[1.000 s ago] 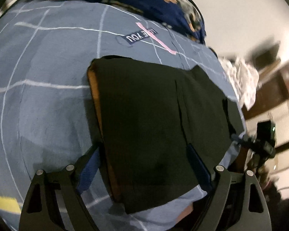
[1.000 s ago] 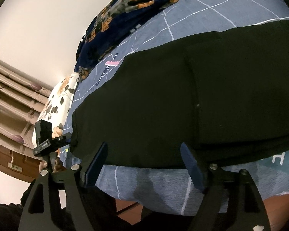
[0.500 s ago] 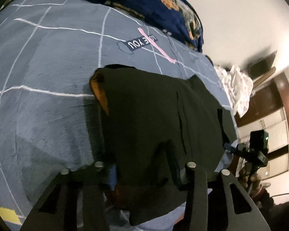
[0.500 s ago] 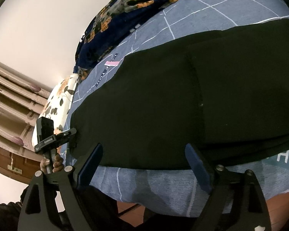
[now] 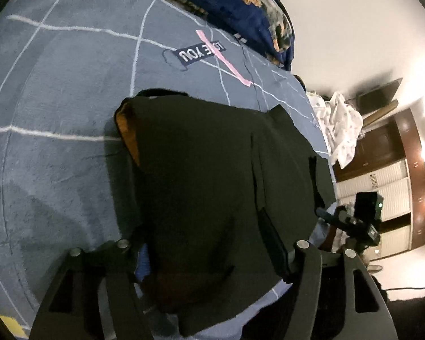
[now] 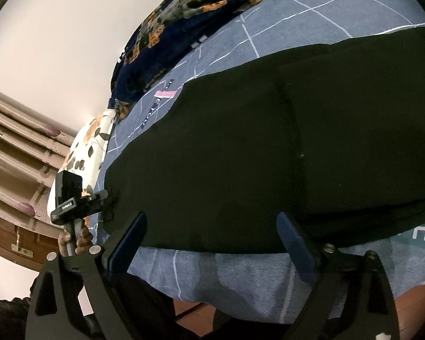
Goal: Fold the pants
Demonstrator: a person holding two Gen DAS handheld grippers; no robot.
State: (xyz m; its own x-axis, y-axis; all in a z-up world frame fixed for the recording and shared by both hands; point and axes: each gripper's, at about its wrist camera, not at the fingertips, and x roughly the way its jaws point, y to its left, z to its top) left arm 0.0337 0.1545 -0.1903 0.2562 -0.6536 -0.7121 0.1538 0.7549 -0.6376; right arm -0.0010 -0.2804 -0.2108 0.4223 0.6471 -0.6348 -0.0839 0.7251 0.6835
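Our left gripper has its fingers spread wide astride the near end of the black pants, one finger lying on the cloth, nothing pinched yet. Our right gripper hovers released just short of the long near edge. The pants lie already doubled on the blue bed; we judge the next fold starts by clamping these edges.

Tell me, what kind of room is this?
Most likely a bedroom. Black pants lie on a bed with a grey-blue checked bedspread, a dark floral blanket is bunched at the far side, and a flower-print pillow sits at one end. Wooden wardrobe doors stand nearby.
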